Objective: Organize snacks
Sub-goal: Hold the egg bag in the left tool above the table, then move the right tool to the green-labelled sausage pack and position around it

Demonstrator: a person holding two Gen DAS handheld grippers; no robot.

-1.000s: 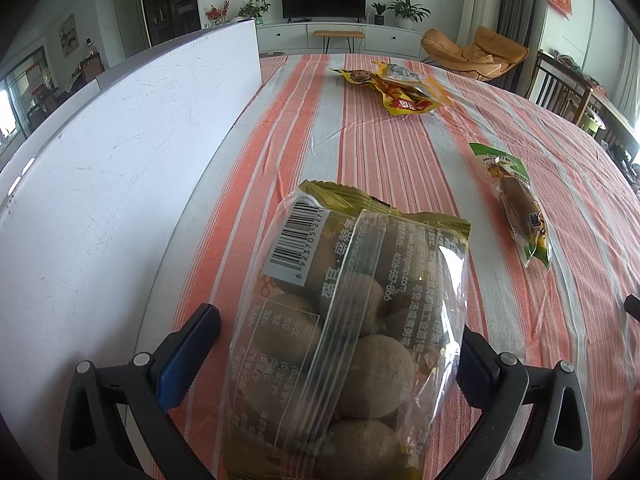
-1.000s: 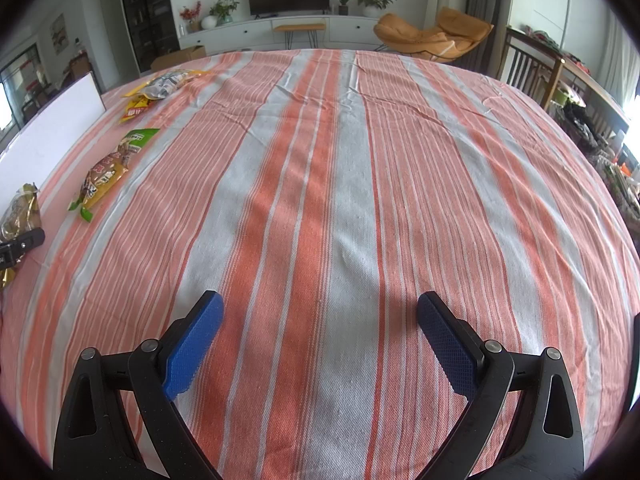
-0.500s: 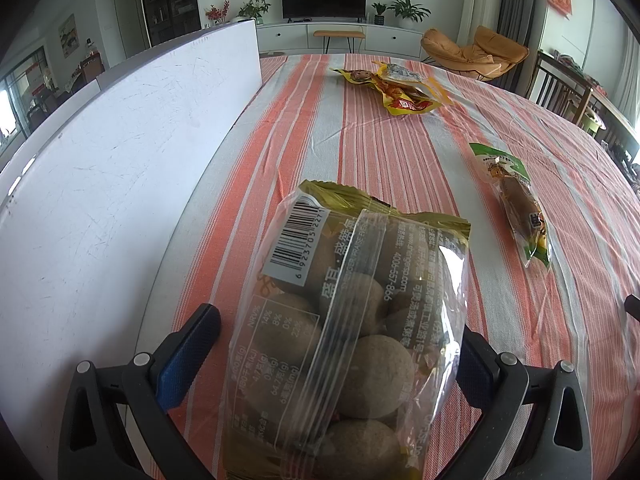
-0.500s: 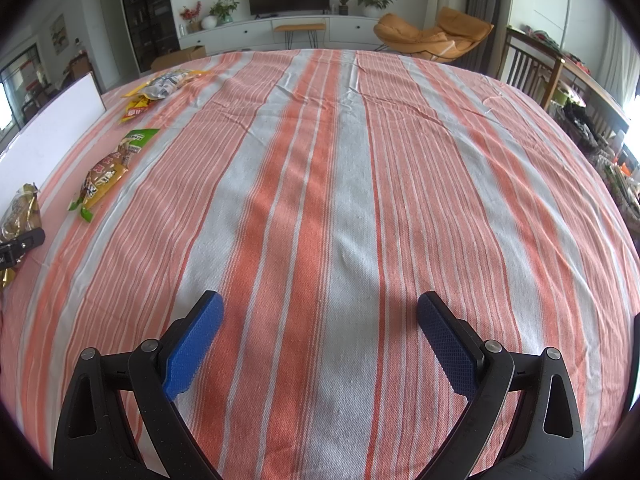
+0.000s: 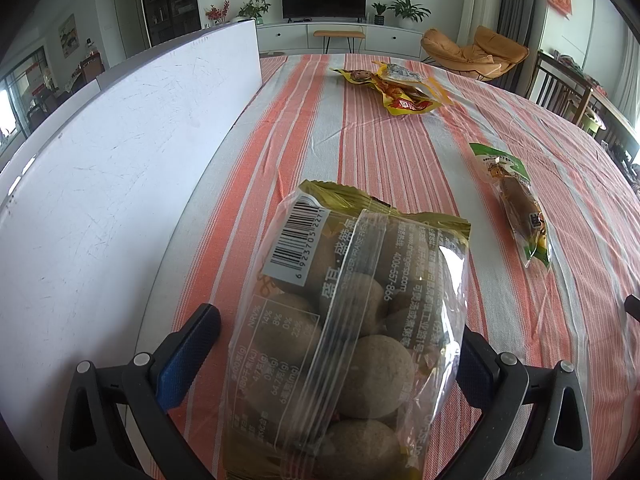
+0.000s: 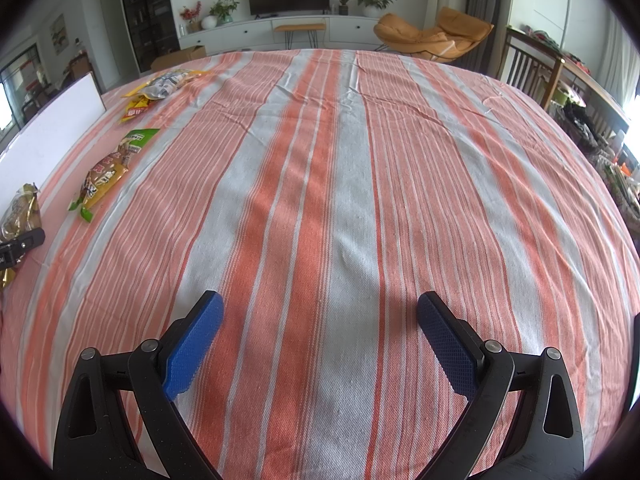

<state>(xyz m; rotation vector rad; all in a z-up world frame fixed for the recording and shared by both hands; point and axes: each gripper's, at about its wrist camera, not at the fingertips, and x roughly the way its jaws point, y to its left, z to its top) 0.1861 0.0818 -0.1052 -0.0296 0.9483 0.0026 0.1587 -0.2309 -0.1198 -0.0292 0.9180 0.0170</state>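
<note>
A clear bag of round brown snacks (image 5: 352,320) with a gold top edge lies on the striped tablecloth (image 5: 376,152), reaching in between the fingers of my left gripper (image 5: 332,352). The jaws stand wide apart; the left blue pad (image 5: 188,352) shows a small gap to the bag, and the right pad is mostly hidden behind it. A green-topped sausage pack (image 5: 516,204) lies to the right, and a pile of yellow packs (image 5: 400,88) farther back. My right gripper (image 6: 320,336) hangs open over bare cloth (image 6: 320,160), with the same snacks far to its left (image 6: 112,168).
A tall white box wall (image 5: 120,152) runs along the left side of the table, close to the bag. Wooden chairs (image 6: 532,68) stand past the table's right edge. Behind the table are an orange lounge chair (image 6: 432,36) and a TV cabinet.
</note>
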